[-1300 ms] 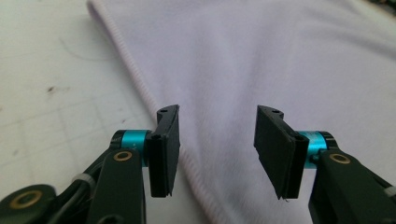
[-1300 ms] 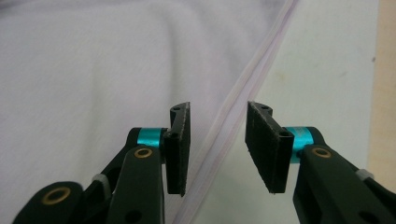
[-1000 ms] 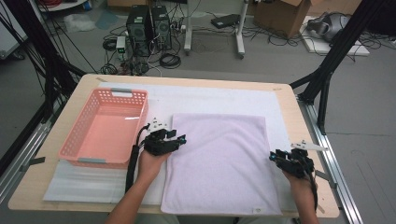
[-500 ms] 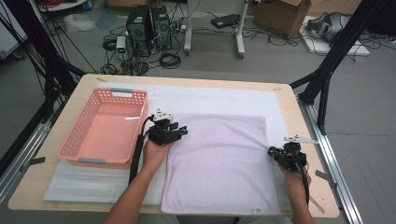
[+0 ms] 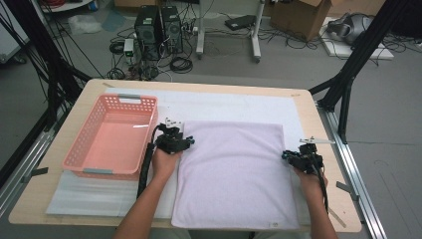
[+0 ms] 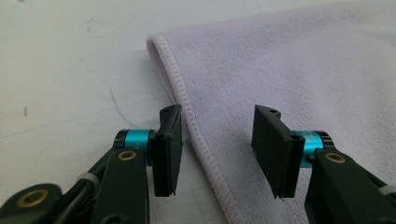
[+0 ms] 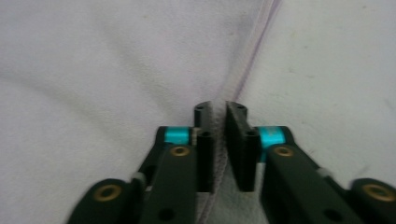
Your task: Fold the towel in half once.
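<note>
1. The right gripper (image 7: 219,140) is pinching the right hem of the lilac towel (image 5: 234,169); its jaws have just been closing, and in the right gripper view the hem is standing up between the two pads, which are almost together.
2. The left gripper (image 6: 217,149) is standing with its jaws spread over the left hem of the same towel: one pad is on the white mat side and the other is above the cloth, and they are not pressing the hem.
3. In the high view the left gripper (image 5: 171,139) is sitting at about 9 o'clock of the towel, near its far left corner, and the right gripper (image 5: 303,158) is sitting at about 3 o'clock, on the right edge.
4. The towel is lying flat on a white mat (image 5: 234,107) on the wooden table (image 5: 311,112).
5. A pink basket (image 5: 107,167) is resting at 9 o'clock of the left gripper, just beside it.
</note>
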A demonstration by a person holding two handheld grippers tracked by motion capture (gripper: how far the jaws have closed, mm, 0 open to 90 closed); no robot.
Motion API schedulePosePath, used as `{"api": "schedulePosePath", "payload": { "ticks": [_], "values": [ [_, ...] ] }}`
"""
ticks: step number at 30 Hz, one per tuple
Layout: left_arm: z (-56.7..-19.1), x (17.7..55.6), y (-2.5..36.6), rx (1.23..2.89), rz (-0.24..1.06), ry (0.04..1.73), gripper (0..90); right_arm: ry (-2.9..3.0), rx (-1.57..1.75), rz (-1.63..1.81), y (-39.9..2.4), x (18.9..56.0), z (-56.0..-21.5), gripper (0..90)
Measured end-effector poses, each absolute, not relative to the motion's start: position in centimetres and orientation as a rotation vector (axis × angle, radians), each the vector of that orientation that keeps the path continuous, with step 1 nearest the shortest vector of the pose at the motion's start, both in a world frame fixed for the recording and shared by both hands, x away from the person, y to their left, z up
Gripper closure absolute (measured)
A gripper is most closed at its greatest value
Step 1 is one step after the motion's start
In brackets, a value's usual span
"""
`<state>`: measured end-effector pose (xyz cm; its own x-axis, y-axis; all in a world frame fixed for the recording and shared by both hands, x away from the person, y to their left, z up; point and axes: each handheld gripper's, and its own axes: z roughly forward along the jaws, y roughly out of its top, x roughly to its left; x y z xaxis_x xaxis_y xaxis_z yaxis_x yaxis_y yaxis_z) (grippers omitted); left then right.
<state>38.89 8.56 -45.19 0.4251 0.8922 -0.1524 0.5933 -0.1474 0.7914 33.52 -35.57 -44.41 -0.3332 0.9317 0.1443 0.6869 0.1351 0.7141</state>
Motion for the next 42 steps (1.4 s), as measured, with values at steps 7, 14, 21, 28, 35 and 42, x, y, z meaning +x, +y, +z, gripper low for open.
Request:
{"api": "schedulePosePath", "payload": {
  "ticks": [7, 14, 21, 28, 35, 42],
  "values": [
    [-44.6, 38.4, 8.5, 1.857, 0.483, 1.294, 86.5, 2.032, 1.589, 0.987, -36.2, 33.1, -44.2, 88.6],
    [-43.8, 38.2, 8.6, 1.810, 0.513, 1.255, 78.2, 2.034, 1.611, 0.955, -36.9, 32.6, -44.0, 85.5],
    [-45.1, 39.6, 8.8, 1.747, 0.486, 1.304, 54.0, 1.990, 1.577, 1.038, -38.0, 33.7, -43.2, 58.0],
    [-44.5, 41.1, 7.7, 1.780, 0.466, 1.259, 51.7, 2.013, 1.548, 1.021, -38.5, 36.9, -42.8, 49.0],
    [-44.8, 43.8, 7.8, 1.785, 0.454, 1.315, 51.0, 2.052, 1.534, 1.020, -37.5, 40.7, -43.5, 48.5],
    [-45.3, 44.9, 7.7, 1.798, 0.423, 1.315, 76.8, 2.081, 1.496, 0.986, -36.1, 43.0, -44.6, 68.6]
  ]
}}
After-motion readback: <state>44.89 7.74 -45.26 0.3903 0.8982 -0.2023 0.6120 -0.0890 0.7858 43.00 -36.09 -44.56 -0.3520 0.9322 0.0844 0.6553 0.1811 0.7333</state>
